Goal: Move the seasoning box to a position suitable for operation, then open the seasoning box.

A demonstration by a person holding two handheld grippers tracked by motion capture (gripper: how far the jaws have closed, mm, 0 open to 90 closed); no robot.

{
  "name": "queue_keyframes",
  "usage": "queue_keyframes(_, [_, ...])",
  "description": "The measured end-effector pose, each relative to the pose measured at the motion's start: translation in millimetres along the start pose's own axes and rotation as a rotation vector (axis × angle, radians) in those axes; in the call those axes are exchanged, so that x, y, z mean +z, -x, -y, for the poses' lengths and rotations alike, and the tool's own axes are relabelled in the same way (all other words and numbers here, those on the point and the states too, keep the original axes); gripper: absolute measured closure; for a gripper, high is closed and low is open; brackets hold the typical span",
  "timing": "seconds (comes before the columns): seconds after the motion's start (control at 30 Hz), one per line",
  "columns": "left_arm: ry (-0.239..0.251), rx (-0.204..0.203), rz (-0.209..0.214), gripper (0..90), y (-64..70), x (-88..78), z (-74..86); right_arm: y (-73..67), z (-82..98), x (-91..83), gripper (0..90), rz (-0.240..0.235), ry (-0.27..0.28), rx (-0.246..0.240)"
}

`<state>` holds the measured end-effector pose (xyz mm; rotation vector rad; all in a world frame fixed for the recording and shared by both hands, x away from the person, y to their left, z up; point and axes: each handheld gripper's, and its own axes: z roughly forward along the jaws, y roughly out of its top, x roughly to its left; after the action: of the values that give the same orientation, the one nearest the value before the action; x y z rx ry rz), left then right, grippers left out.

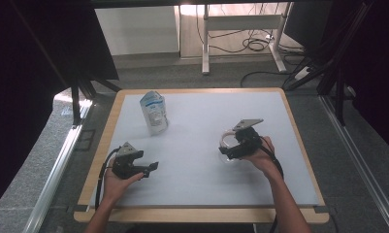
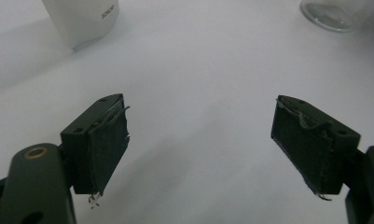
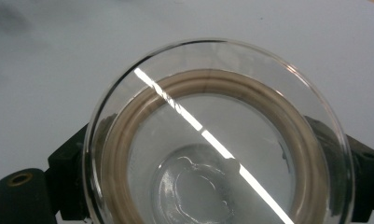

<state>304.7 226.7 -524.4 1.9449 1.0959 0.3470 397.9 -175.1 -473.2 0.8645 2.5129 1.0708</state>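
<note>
Right gripper (image 1: 229, 151) pinches the glass (image 3: 219, 140) between its jaws, so I judge the grasp done. Left gripper (image 1: 152, 168) is spread and idle, the carton (image 1: 153, 112) well ahead, untouched.

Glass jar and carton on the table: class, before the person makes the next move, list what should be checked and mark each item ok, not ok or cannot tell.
1. Right tongs closed on the glass jar: ok, a jaw sits on each side of it.
2. Jar mouth open, no lid: ok in the right gripper view.
3. Jar contents: cannot tell; only reflections show at the bottom.
4. Left tongs open and free: ok, jaws wide apart over bare table.
5. Carton standing upright: ok, at the far left of the table.
6. Carton top opened: cannot tell.
</note>
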Motion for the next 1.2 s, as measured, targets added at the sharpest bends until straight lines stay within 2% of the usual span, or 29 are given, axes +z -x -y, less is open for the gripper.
queue_keyframes(0.1, [0.0,0.006,-0.001,18.7,-0.1,0.1,0.1,-0.2,-1.5,-0.9,7.0,0.006,0.008,0.009])
queue_keyframes(0.13, [0.0,0.008,-0.002,18.6,-0.2,0.0,-0.2,-3.6,-5.3,-7.0,5.6,0.04,0.042,0.007])
queue_keyframes(0.17, [0.001,0.008,-0.003,18.6,-0.2,-0.3,-0.6,-3.6,-5.3,-7.0,5.6,0.04,0.042,0.007])
queue_keyframes(0.2, [0.009,0.009,-0.002,18.6,-0.5,-1.4,-2.4,-5.8,-10.9,-16.9,5.4,0.052,0.085,0.02])
queue_keyframes(0.23, [0.009,0.009,-0.002,18.6,-0.5,-1.4,-2.4,-5.8,-10.9,-16.9,5.4,0.052,0.085,0.02])
queue_keyframes(0.27, [0.011,0.012,-0.002,18.6,-0.3,-2.1,-3.5,-6.3,-15.2,-27.7,5.5,0.063,0.129,0.027])
queue_keyframes(0.3, [0.015,0.014,-0.004,18.6,0.0,-2.7,-4.6,-6.3,-15.2,-27.7,5.5,0.063,0.129,0.027])
queue_keyframes(0.4, [0.02,0.018,-0.004,18.5,0.6,-3.9,-5.8,-3.1,-14.3,-46.2,7.5,0.07,0.192,0.055])
queue_keyframes(0.43, [0.02,0.016,-0.004,18.5,0.8,-3.9,-5.7,-3.1,-14.3,-46.2,7.5,0.07,0.192,0.055])
queue_keyframes(0.47, [0.019,0.014,-0.003,18.5,0.8,-3.6,-5.7,-2.4,-12.4,-50.4,10.7,0.073,0.21,0.068])
queue_keyframes(0.5, [0.018,0.014,-0.004,18.5,0.9,-3.4,-5.7,-1.6,-6.7,-59.6,22.6,0.085,0.258,0.076])
queue_keyframes(0.53, [0.018,0.015,-0.005,18.5,0.9,-3.2,-5.8,-1.6,-6.7,-59.6,22.6,0.085,0.258,0.076])
queue_keyframes(0.67, [0.021,0.017,-0.006,18.5,2.2,-3.2,-6.9,1.0,6.3,-76.5,47.0,0.104,0.345,0.127])
queue_keyframes(0.7, [0.022,0.017,-0.007,18.5,2.9,-3.3,-7.3,2.4,12.5,-82.0,59.3,0.113,0.362,0.142])
queue_keyframes(0.73, [0.023,0.019,-0.007,18.5,3.4,-3.4,-7.7,2.4,12.5,-82.0,59.3,0.113,0.362,0.142])
queue_keyframes(0.8, [0.026,0.023,-0.008,18.6,4.2,-3.7,-8.2,2.1,17.4,-85.6,70.5,0.141,0.359,0.148])
queue_keyframes(0.87, [0.03,0.023,-0.012,18.6,4.3,-4.2,-8.5,1.5,21.5,-88.6,78.2,0.138,0.361,0.142])
queue_keyframes(0.9, [0.031,0.021,-0.014,18.9,4.2,-4.8,-8.5,0.3,24.7,-89.6,84.9,0.146,0.354,0.132])
queue_keyframes(0.93, [0.031,0.021,-0.014,19.2,4.2,-4.8,-8.5,0.3,24.7,-89.6,84.9,0.146,0.354,0.132])
queue_keyframes(0.97, [0.039,0.018,-0.014,19.7,4.7,-5.7,-8.3,-0.4,28.7,-88.6,89.5,0.142,0.35,0.13])
queue_keyframes(1.1, [0.046,0.017,-0.011,21.6,7.2,-6.3,-8.3,-2.1,37.4,-85.7,90.0,0.135,0.361,0.147])
queue_keyframes(1.2, [0.044,0.014,-0.008,22.6,8.4,-4.9,-8.2,-3.7,36.9,-85.0,90.0,0.143,0.348,0.138])
